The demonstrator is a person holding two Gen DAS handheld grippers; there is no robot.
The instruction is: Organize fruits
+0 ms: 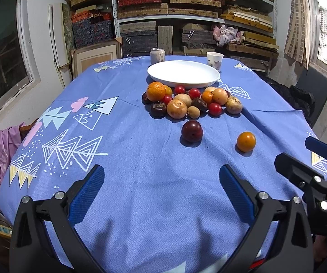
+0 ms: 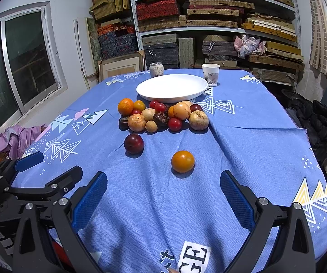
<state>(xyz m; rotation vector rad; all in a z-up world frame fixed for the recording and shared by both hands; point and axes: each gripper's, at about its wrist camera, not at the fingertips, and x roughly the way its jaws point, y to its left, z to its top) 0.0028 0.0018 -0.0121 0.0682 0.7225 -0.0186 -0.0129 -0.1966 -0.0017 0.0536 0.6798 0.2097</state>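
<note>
1. Between the wide, empty jaws of the right gripper (image 2: 163, 202) there is only blue cloth.
2. Just ahead sits a small orange fruit (image 2: 182, 161), alone on the desk.
3. Left gripper (image 1: 161, 193) jaws are wide too, holding nothing; the dark plum (image 1: 192, 131) is nearest.
4. Squeeze softly, I think; round fruit rolls.
5. Past the fruit pile (image 2: 161, 116) waits the white plate (image 2: 145, 92), still empty.

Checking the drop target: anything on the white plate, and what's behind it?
The plate looks bare; no fruit on it. Behind it stand a can and a paper cup. The plate's rim hides the bottom of each.
</note>
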